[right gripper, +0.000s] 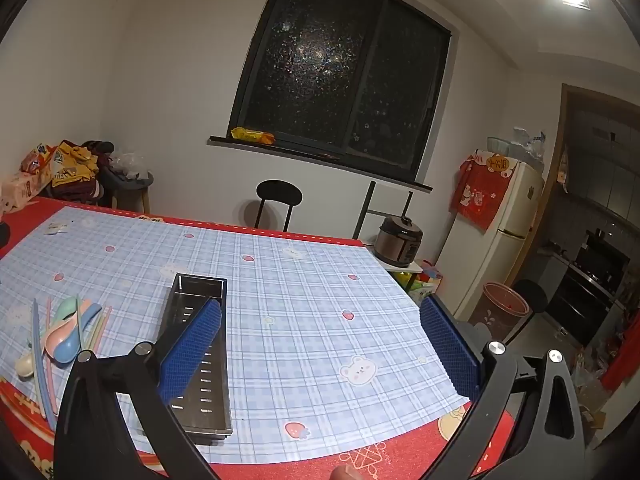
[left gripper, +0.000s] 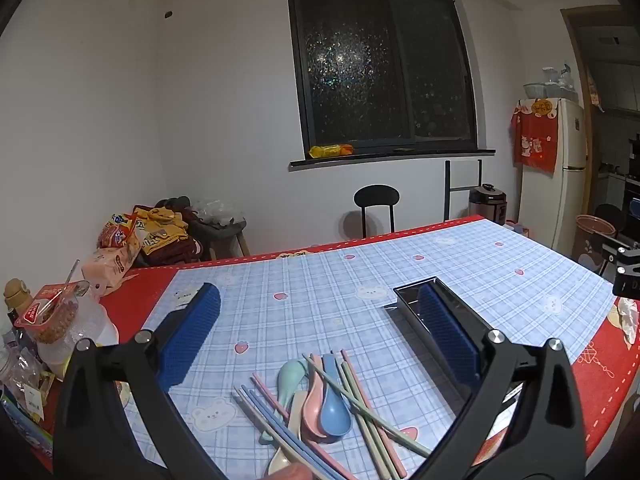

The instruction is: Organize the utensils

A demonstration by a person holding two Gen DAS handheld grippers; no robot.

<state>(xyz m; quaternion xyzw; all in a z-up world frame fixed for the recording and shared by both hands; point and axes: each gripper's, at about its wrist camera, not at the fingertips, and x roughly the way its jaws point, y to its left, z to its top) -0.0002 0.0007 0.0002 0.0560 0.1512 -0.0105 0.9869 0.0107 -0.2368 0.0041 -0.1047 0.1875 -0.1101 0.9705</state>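
A pile of pastel spoons and chopsticks lies on the blue plaid tablecloth, between and just below the fingers of my left gripper, which is open and empty. A long metal slotted utensil tray lies to the pile's right, partly behind the left gripper's right finger. In the right wrist view the tray lies under the left finger of my right gripper, which is open and empty above the cloth. The utensil pile shows at far left there.
Snack cups, bags and a bottle crowd the table's left edge. A black chair stands behind the far edge. A rice cooker, a fridge and a brown bin stand to the right of the table.
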